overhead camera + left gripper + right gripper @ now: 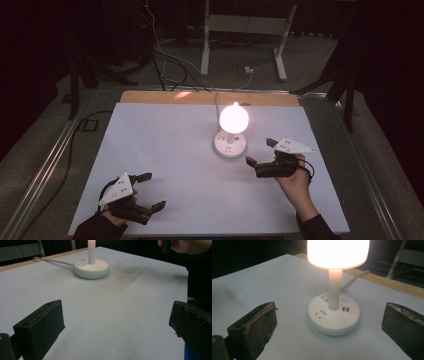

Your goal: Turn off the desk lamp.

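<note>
Lit desk lamp (231, 131) stands just left and ahead of the right gripper (261, 151), jaws spread, empty. Left gripper (152, 191) sits well apart, jaws also spread, so the right is nearer.

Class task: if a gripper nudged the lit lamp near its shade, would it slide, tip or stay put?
The lamp would probably resist tipping: its round base is wide and flat. A high push on the shade could still rock it. Its cord might drag.

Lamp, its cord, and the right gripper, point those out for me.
lamp (333, 316), right gripper view, on its round white base.
cord (53, 261), left gripper view, on its stretch near the base.
right gripper (261, 152), high view, midway between its open jaws.
</note>
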`<action>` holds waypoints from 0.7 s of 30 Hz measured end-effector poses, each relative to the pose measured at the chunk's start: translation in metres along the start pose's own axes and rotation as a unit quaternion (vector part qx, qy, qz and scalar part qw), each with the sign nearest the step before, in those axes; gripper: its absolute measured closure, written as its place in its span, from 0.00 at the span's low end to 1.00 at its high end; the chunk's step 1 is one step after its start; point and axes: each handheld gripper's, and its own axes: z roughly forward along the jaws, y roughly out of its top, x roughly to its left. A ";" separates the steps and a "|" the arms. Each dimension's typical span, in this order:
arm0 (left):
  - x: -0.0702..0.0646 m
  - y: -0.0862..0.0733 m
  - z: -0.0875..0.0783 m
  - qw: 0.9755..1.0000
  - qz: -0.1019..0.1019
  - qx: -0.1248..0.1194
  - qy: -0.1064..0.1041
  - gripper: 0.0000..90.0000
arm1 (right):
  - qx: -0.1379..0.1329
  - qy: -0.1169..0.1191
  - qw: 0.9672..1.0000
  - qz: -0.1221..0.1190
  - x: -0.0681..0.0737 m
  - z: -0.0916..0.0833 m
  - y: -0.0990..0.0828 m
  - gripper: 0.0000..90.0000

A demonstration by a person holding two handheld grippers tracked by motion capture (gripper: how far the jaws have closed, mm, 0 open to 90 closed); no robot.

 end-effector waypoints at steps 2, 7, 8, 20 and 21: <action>0.000 0.000 0.000 1.000 -0.002 0.000 0.000 0.01 | 0.005 0.012 1.000 -0.003 -0.001 0.006 0.002 0.00; 0.000 0.000 0.000 1.000 0.000 0.000 0.000 0.00 | 0.014 0.025 1.000 0.000 -0.004 0.017 0.005 0.00; 0.000 0.000 0.000 1.000 -0.001 0.000 0.000 0.01 | 0.013 0.023 1.000 -0.001 -0.004 0.019 0.005 0.00; 0.000 0.000 0.000 1.000 -0.003 0.001 -0.001 0.01 | 0.044 0.017 0.999 -0.006 -0.014 0.040 0.006 0.00; 0.000 0.000 0.000 1.000 -0.003 0.001 -0.001 0.01 | 0.042 0.015 0.999 -0.003 -0.017 0.044 0.005 0.00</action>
